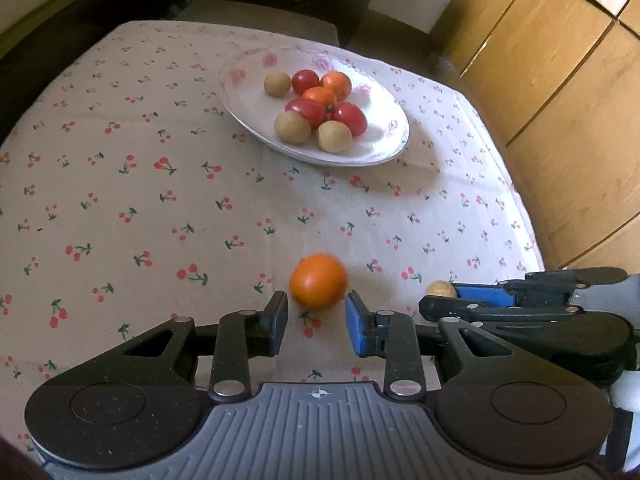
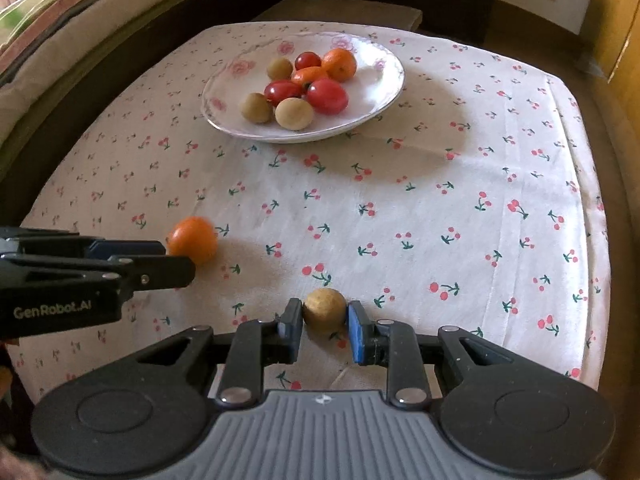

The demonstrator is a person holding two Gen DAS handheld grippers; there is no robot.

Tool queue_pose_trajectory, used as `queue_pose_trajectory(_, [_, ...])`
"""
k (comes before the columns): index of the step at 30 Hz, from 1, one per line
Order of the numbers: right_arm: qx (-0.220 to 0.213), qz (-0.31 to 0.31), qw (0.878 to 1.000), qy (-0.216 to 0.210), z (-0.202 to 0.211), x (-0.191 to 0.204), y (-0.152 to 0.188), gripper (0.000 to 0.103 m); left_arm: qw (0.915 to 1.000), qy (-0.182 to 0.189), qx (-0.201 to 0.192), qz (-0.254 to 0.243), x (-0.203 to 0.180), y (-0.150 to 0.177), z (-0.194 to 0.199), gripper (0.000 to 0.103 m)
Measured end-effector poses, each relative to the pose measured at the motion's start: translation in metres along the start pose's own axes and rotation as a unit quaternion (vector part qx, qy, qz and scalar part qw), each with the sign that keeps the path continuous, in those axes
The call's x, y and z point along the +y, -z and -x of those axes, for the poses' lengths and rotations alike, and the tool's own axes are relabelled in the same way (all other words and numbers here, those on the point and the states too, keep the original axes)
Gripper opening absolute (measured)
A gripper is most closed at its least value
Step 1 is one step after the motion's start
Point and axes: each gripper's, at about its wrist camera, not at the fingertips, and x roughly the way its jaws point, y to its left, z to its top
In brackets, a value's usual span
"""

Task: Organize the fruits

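A white flowered plate (image 1: 376, 148) (image 2: 372, 100) at the far side of the table holds several red tomatoes, oranges and tan longans. An orange (image 1: 318, 281) (image 2: 193, 240) lies on the cloth just ahead of my left gripper (image 1: 316, 316), whose fingers stand open on either side of it, apart from it. My right gripper (image 2: 325, 320) has its pads against both sides of a tan longan (image 2: 325, 310) on the cloth; the longan also shows in the left wrist view (image 1: 440, 289).
The table (image 2: 440, 184) wears a white cloth with a cherry print. A wooden cabinet (image 1: 560, 80) stands at the right, dark furniture at the back. The two grippers are side by side near the table's front edge.
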Motion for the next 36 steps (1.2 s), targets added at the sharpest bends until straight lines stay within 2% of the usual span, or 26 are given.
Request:
queue_pose_trajectory(4, [-0.005,-0.016,1.0,-0.001,0.001,-0.005,-0.002,0.029,1.0,0.001,-0.004,0.003,0.001,0.0,0.0,0.041])
queue_pose_trajectory(6, [-0.009,-0.027,1.0,-0.003,0.004,-0.009,-0.004,0.033,0.9999,0.004,-0.009,0.006,0.0,-0.001,0.001,0.045])
queue_pose_trajectory(8, [-0.014,-0.033,0.999,-0.004,0.005,-0.01,-0.005,0.038,0.9998,0.004,-0.015,0.012,0.0,-0.003,0.002,0.049])
queue_pose_trajectory(10, [-0.013,-0.036,0.999,-0.007,0.006,-0.01,-0.006,0.051,0.9996,0.005,-0.018,0.021,0.002,-0.005,0.002,0.053])
queue_pose_trajectory(12, [-0.01,-0.033,0.999,-0.012,0.004,-0.008,-0.005,0.055,0.9992,0.008,-0.021,0.032,0.004,-0.008,0.002,0.058])
queue_pose_trajectory(25, [-0.017,-0.03,0.999,-0.006,-0.004,-0.004,-0.006,0.056,0.995,0.0,-0.039,0.091,0.012,-0.032,-0.011,0.067])
queue_pose_trajectory(30, [-0.018,-0.031,0.999,-0.015,-0.003,-0.007,-0.006,0.056,0.9942,-0.012,-0.045,0.096,0.013,-0.04,-0.015,0.067])
queue_pose_trajectory(36, [-0.022,-0.029,0.999,-0.018,-0.003,-0.008,-0.005,0.056,0.9953,-0.037,-0.05,0.074,0.008,-0.049,-0.024,0.067])
